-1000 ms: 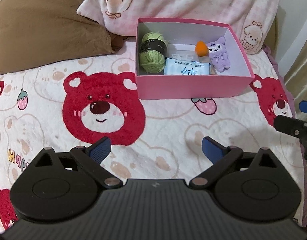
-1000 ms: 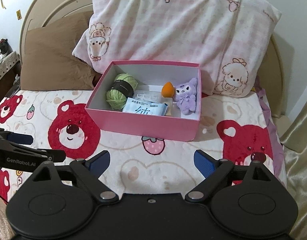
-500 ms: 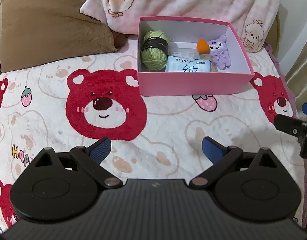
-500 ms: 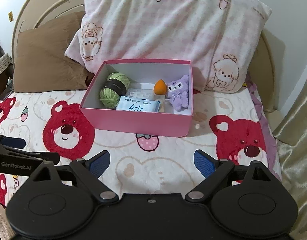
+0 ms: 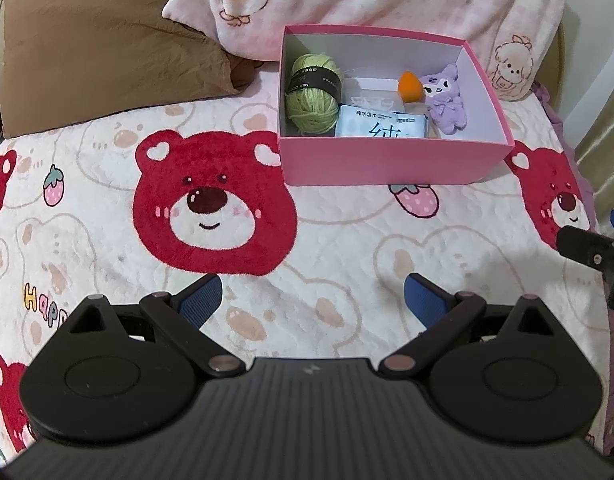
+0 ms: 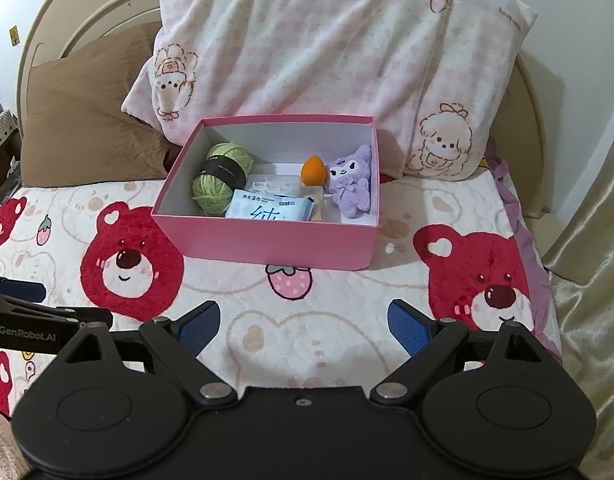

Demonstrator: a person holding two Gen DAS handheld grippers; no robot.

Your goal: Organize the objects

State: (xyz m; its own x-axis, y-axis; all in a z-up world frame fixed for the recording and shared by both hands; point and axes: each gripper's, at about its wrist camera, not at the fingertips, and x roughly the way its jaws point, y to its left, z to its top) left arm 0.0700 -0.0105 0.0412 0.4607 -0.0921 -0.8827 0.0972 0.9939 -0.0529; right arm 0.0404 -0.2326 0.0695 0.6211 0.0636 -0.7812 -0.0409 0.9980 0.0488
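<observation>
A pink box (image 5: 387, 162) (image 6: 267, 242) stands on the bed in front of the pillows. Inside it lie a green yarn ball (image 5: 311, 94) (image 6: 219, 180), a blue wet-wipes pack (image 5: 381, 126) (image 6: 269, 208), an orange sponge (image 5: 410, 86) (image 6: 313, 168), a purple plush (image 5: 445, 100) (image 6: 353, 182) and a clear plastic piece (image 5: 371, 100). My left gripper (image 5: 309, 300) is open and empty, well short of the box. My right gripper (image 6: 303, 326) is open and empty too, in front of the box.
A bear-print blanket (image 5: 211, 208) (image 6: 131, 264) covers the bed. A brown pillow (image 5: 99, 44) (image 6: 87, 120) and a pink checked pillow (image 6: 327, 48) lean on the headboard. Gold curtain (image 6: 595, 208) hangs at the right bed edge. The other gripper shows at each view's side.
Both grippers have drawn back and risen a little from the box, so it looks smaller and farther. Both stay open and empty.
</observation>
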